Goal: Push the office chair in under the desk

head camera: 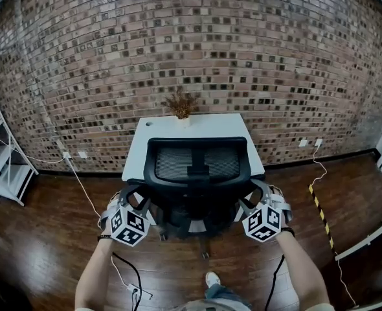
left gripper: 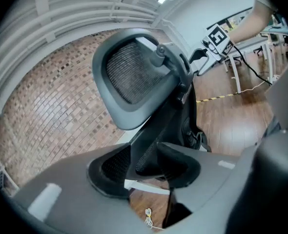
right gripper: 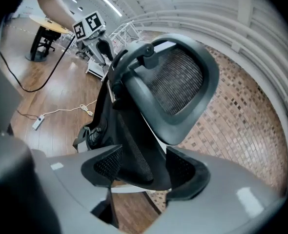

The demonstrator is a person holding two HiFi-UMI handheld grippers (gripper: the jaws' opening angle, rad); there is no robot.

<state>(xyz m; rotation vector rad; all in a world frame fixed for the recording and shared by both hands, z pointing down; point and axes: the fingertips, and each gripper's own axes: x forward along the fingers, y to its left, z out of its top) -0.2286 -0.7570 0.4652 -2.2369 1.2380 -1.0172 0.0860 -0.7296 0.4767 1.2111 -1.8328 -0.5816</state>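
Note:
A black office chair (head camera: 197, 164) with a mesh back stands in front of a small white desk (head camera: 153, 135) against the brick wall. Its seat is still out from under the desk. My left gripper (head camera: 131, 198) is at the left edge of the chair back, and in the left gripper view (left gripper: 144, 167) its pads press on that edge. My right gripper (head camera: 259, 198) is at the right edge of the chair back. In the right gripper view (right gripper: 139, 172) its pads close on the black frame (right gripper: 134, 150).
A dried plant (head camera: 181, 103) stands at the back of the desk. A white shelf unit (head camera: 3, 167) is at the far left and a white frame (head camera: 372, 238) at the right. Cables and a power strip (head camera: 134, 290) lie on the wooden floor near my feet. Yellow-black tape (head camera: 320, 209) marks the floor on the right.

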